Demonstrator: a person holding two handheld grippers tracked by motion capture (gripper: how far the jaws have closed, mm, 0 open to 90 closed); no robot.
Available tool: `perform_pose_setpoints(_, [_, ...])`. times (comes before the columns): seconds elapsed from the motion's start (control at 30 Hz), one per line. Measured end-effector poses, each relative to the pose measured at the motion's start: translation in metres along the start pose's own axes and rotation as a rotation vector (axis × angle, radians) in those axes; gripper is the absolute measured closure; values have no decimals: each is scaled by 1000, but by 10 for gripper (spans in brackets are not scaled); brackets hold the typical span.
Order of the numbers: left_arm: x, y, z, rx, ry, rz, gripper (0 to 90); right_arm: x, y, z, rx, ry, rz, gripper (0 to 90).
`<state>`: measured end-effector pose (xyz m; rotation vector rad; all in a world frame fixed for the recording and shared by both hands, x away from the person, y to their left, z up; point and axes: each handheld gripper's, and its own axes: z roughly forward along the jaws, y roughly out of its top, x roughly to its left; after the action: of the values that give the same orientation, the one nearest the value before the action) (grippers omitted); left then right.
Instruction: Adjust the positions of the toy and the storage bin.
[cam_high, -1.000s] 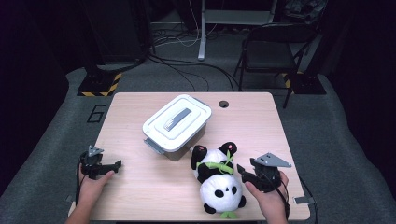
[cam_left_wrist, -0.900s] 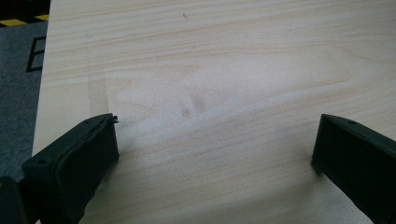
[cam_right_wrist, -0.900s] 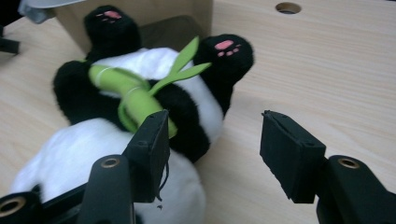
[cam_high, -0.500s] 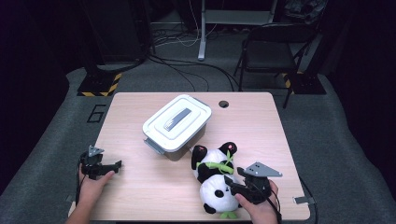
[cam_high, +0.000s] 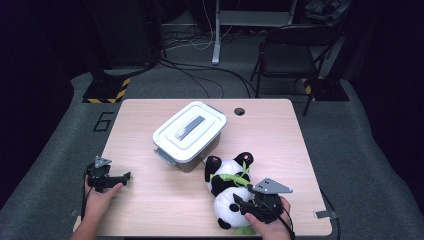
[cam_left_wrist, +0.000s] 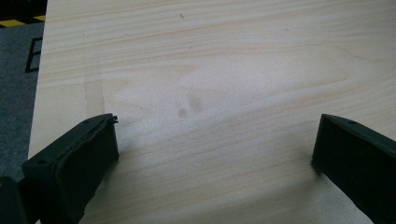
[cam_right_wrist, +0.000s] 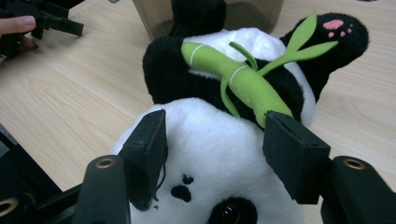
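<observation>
This looks like a lab or a recording studio, not a home. The light wooden table (cam_high: 280, 130) stands alone on grey carpet (cam_high: 360, 145) in a dark room. Behind it, many black cables (cam_high: 200, 75) lie on the floor, near yellow-black hazard tape (cam_high: 102, 92), a folding chair (cam_high: 287, 55) and a metal stand (cam_high: 217, 30).

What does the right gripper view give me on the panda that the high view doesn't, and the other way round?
Right gripper view alone: the right gripper has its jaws open on either side of the panda's white head, and the green bamboo lies across its black chest.

High view alone: the lidded white box as a whole, the table's edges, and the chair behind.

Both: the panda beside the box, and the left gripper off to the side.
</observation>
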<state>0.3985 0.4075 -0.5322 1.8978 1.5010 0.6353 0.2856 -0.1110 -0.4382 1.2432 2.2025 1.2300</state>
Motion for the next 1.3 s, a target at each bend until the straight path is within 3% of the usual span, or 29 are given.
perform_pose_setpoints(0.2, [0,0,0,0,0,0,0,-4,-5,3,5,5,28,451])
perform_pose_setpoints(0.3, [0,0,0,-1,0,2,0,-7,-6,6,30,51,31,550])
perform_pose_setpoints(0.67, [0,0,0,0,0,2,0,-10,4,3,55,58,-58,681])
perform_pose_setpoints(0.77, [0,0,0,6,-3,9,0,-19,9,1,56,51,-91,713])
perform_pose_setpoints(0.93, [0,0,0,5,-4,8,0,-49,14,-3,47,45,-87,784])
perform_pose_setpoints(1.13, [0,0,0,6,-4,7,0,-72,17,-4,54,36,-89,818])
perform_pose_setpoints(1.3, [0,0,0,6,-4,7,0,-74,16,-4,31,62,-79,774])
